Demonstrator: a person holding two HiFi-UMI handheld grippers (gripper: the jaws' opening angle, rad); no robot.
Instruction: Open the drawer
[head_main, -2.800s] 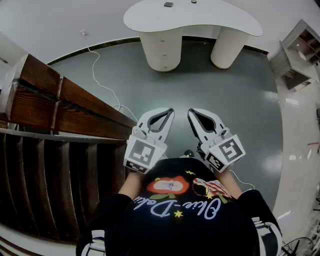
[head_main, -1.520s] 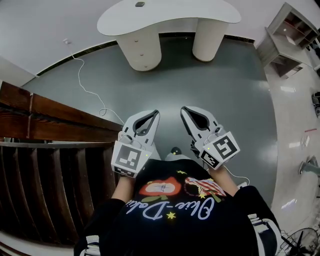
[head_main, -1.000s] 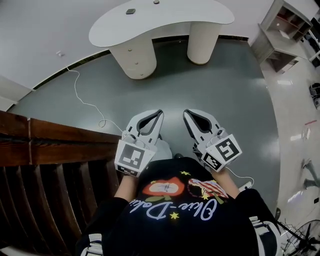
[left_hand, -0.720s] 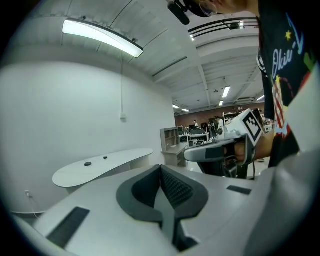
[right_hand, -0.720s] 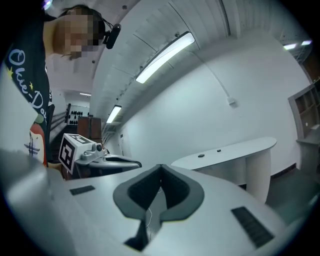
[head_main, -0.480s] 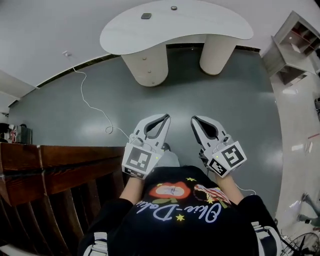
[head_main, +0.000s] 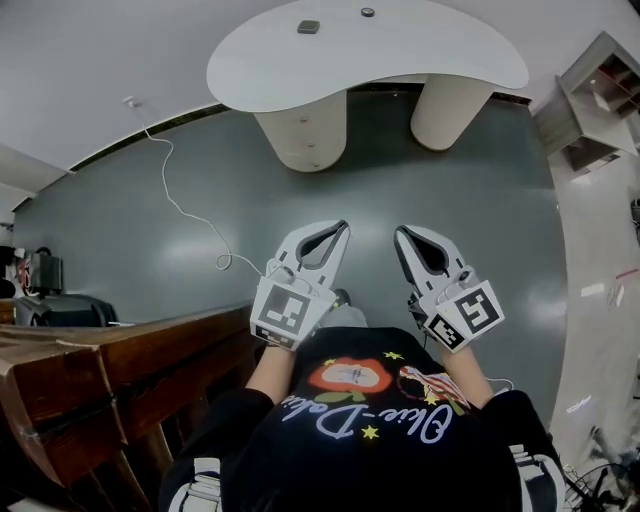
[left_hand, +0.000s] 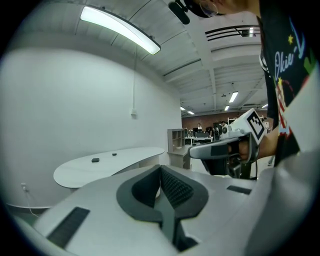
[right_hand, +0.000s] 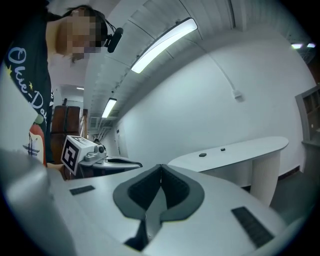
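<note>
A white curved desk (head_main: 400, 55) stands ahead on two round pedestals. The left pedestal (head_main: 305, 130) shows small knobs on its front, like drawers. My left gripper (head_main: 344, 226) is held out in front of the person's chest, shut and empty. Beside it, my right gripper (head_main: 399, 232) is also shut with nothing in it. Both hang above the grey floor, well short of the desk. In the left gripper view the jaws (left_hand: 160, 168) meet, with the desk (left_hand: 107, 162) far off. In the right gripper view the jaws (right_hand: 160, 166) are closed before the desk (right_hand: 235, 150).
Dark wooden furniture (head_main: 110, 370) fills the lower left. A white cable (head_main: 190, 215) trails over the grey floor from the wall. Two small objects (head_main: 308, 27) lie on the desk top. A grey shelf unit (head_main: 600, 90) stands at the upper right.
The person has walked on with both grippers shut and side by side. The wooden furniture has slid back to the lower left and more open floor shows before the desk.
</note>
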